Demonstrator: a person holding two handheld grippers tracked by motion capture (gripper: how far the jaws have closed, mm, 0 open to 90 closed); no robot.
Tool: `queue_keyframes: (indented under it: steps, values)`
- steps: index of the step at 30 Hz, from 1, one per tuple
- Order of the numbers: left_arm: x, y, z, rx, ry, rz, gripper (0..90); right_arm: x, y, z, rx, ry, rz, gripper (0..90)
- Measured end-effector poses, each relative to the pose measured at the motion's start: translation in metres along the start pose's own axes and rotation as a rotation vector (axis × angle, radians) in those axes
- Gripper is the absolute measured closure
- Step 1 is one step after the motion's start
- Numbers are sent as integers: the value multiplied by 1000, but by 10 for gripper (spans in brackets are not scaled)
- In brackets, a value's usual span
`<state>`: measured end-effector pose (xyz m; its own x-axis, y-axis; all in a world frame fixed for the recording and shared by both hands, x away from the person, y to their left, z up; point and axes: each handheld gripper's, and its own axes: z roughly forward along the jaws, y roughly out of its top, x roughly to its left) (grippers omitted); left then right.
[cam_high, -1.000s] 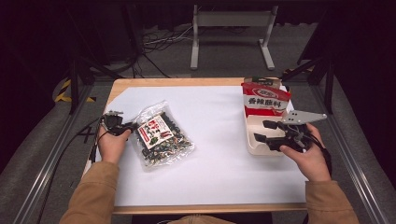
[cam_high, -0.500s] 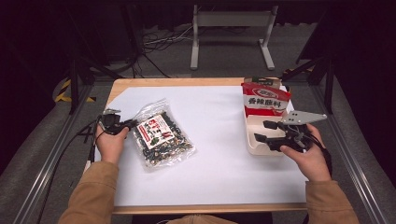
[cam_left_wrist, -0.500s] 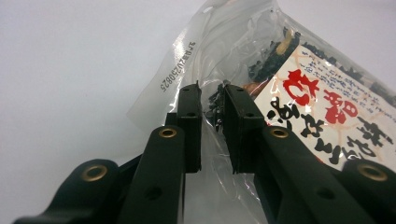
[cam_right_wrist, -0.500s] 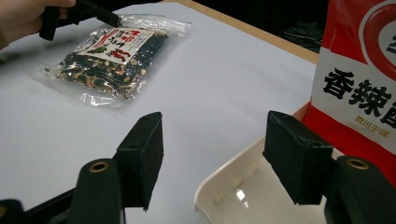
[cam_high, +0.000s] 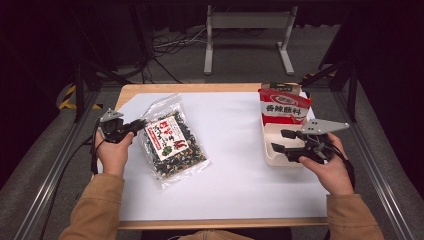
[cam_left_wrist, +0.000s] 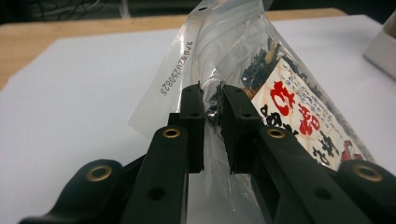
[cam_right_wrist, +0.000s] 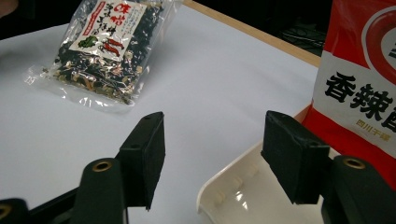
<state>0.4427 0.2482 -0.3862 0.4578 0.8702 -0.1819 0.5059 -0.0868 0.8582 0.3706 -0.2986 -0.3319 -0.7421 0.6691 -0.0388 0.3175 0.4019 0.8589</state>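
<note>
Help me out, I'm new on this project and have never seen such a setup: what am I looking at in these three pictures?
A person sits at a table covered in white and holds a two-jaw grasping tool in each hand. One picture comes from a fixed camera above; the other two come from small cameras riding on each tool, looking along its black jaws.

The left tool has its jaws nearly shut on the edge of a clear bag of dark dried food, which lies on the left of the table. The right tool stands open with nothing between its jaws, over the corner of a cream tray on the right. A red and white packet stands in the far end of that tray.
</note>
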Motion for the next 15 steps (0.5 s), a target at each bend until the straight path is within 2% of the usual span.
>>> queue_keyframes:
  steps: [5, 6, 9, 11, 15]
  values:
    - [-17, 11, -14, -43, -13, 65, 799, 1, 1, 0, 9, 11, -4, 452]
    - [-17, 11, -14, -43, -13, 65, 800, 1, 1, 0, 9, 11, -4, 452]
    - [-26, 16, -22, -68, -37, 87, 801, 2, 3, -2, 35, 26, -39, 561]
    - [-30, 19, -28, -96, -70, 86, 842, 3, 3, -3, 41, 50, -45, 604]
    - [-41, 24, -37, -119, -93, 116, 844, 7, 5, -2, 52, 59, -63, 608]
